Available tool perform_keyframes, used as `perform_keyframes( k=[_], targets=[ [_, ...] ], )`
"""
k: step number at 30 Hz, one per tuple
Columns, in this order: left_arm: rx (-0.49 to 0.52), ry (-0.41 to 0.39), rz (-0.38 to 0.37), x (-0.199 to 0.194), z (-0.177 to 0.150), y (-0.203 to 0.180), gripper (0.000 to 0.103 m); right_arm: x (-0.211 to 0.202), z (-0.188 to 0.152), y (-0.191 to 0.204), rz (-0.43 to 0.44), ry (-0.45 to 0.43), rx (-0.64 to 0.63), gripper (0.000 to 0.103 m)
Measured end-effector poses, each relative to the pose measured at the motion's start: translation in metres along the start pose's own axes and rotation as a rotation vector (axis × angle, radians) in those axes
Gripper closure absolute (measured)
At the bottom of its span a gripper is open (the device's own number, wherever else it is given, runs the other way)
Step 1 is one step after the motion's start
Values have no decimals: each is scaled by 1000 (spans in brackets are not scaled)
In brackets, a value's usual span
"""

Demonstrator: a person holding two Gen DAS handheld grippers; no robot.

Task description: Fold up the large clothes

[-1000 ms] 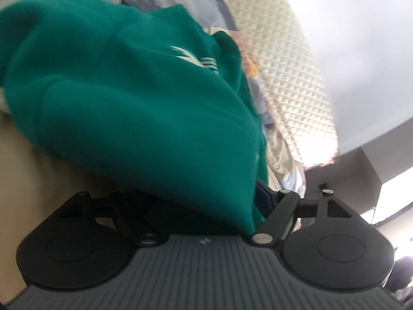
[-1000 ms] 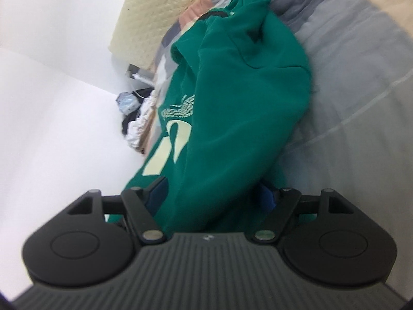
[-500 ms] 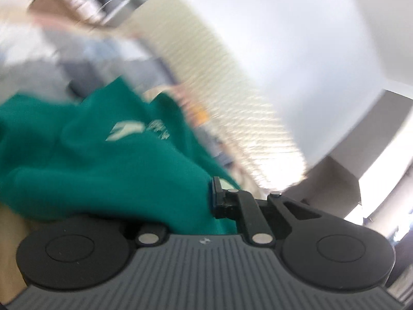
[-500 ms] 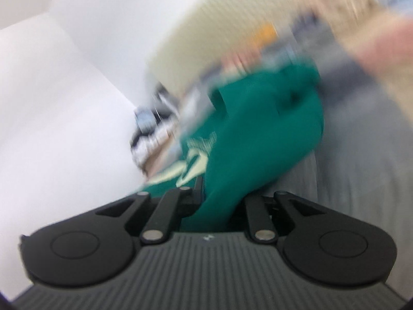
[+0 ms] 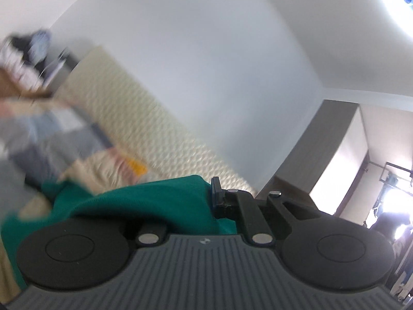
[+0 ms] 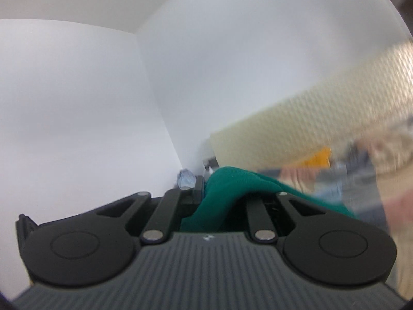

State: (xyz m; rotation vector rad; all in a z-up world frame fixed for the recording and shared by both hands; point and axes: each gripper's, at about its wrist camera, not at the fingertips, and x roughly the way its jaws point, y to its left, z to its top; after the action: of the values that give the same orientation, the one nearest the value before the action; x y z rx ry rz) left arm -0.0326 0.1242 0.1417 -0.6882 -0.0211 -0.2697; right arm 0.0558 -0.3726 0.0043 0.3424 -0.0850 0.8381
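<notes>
Up near the level, both grippers aim forward at the pale walls (image 5: 206, 64) rather than down at the bed. Largest in each view is the bare wall; the right wrist view looks into a room corner (image 6: 144, 82), and the left wrist view also takes in the ceiling with a bright light (image 5: 397, 2) at the upper right. Below the wall runs a cream quilted headboard (image 5: 134, 118), slanting across the left view and seen again at the right of the other (image 6: 322, 108). Under it lies blurred patchwork bedding (image 5: 51, 139) in grey, pink and beige. At the far left of the left view a dark heap of things (image 5: 28, 49) sits beyond the headboard's end, too blurred to name; at the far right a doorway (image 5: 340, 170) opens to a brighter space.

Wide free air lies ahead of both tools, with nothing close in front of the fingers except the cloth they carry.

The green sweatshirt (image 5: 134, 206) is clamped in the left gripper (image 5: 206, 201): its jaws are closed tight on a fold, and the fabric trails down and left toward the bedding. The right gripper (image 6: 219, 193) is likewise clenched on the same garment (image 6: 232, 186), a bunched ridge rising between the fingers and draping away over the right linkage.
</notes>
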Motion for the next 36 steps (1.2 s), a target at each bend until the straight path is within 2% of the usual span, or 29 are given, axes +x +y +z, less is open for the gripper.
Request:
perform_keyframes(
  k=[9, 11, 14, 17, 21, 24, 25, 29, 32, 34, 36],
  targets=[
    [201, -108, -59, 13, 142, -139, 93, 12, 169, 60, 48, -136, -93, 89],
    [213, -111, -61, 20, 170, -164, 93, 19, 200, 67, 43, -159, -110, 89],
    [224, -104, -36, 51, 196, -181, 93, 35, 229, 67, 7, -171, -134, 88],
    [262, -77, 14, 90, 194, -175, 93, 66, 236, 44, -58, -129, -130, 88],
    [267, -6, 77, 152, 168, -134, 93, 119, 217, -14, -130, -35, -39, 88],
    [240, 40, 117, 208, 137, -90, 93, 157, 188, -59, -174, 10, -18, 88],
    [231, 57, 133, 228, 127, -73, 93, 169, 175, -73, -220, 54, 29, 88],
    [241, 128, 197, 308, 82, -3, 93, 227, 121, -137, -280, 97, 10, 88],
    [262, 206, 248, 369, 39, 64, 93, 273, 61, -183, -321, 145, -17, 88],
    [251, 263, 276, 411, 3, 112, 93, 303, 6, -208, -353, 185, -31, 88],
    [233, 319, 305, 456, -34, 168, 93, 313, -45, -225, -381, 228, -25, 88]
  ],
)
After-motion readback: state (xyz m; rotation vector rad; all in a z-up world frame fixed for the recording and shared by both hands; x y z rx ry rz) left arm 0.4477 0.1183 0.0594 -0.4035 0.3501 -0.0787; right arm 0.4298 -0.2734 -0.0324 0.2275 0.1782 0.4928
